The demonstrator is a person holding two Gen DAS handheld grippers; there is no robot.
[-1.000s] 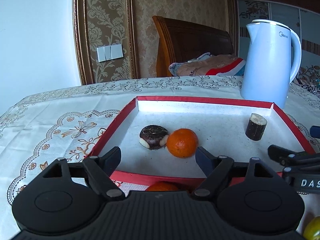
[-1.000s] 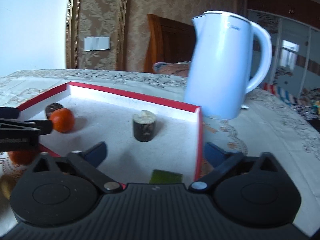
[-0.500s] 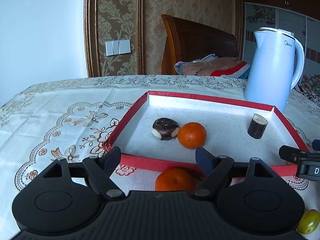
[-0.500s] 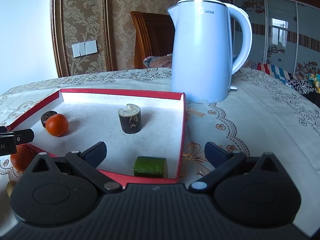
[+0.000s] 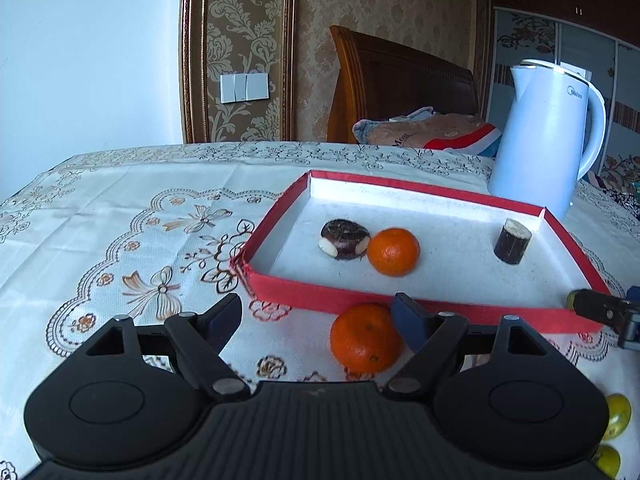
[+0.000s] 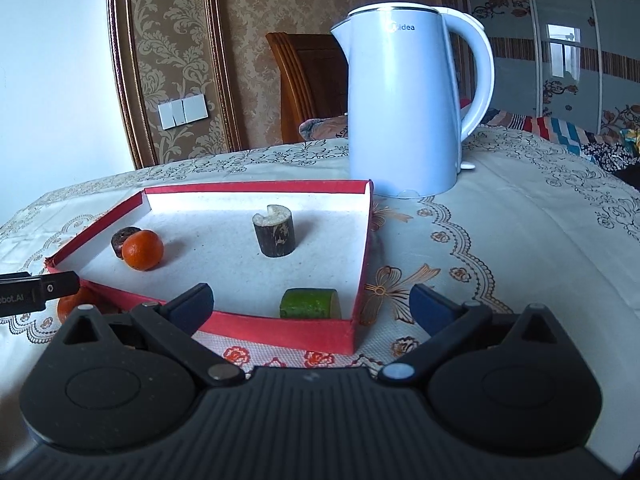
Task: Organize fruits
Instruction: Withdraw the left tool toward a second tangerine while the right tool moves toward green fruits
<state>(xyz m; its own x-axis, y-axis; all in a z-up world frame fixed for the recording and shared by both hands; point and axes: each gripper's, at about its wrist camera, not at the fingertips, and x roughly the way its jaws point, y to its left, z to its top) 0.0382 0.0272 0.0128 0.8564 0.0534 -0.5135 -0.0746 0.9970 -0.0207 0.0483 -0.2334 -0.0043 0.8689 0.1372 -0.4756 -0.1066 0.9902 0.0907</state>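
Both grippers have backed away from the red tray (image 5: 320, 298) since a second ago, so the loose orange (image 5: 366, 338) on the table, outside the tray's near wall, is now in full view. The left gripper (image 5: 318, 314) has its jaws spread with nothing in them, and the orange sits just beside the right-hand finger (image 5: 408, 320). The right gripper (image 6: 312, 304) is spread and empty too. Another orange (image 5: 394, 252), a dark round fruit (image 5: 344, 239), a dark cane stub (image 6: 275, 236) and a green piece (image 6: 310, 304) are already in the tray. My worry: an off-centre grab could nudge that round orange and send it rolling along the tablecloth.
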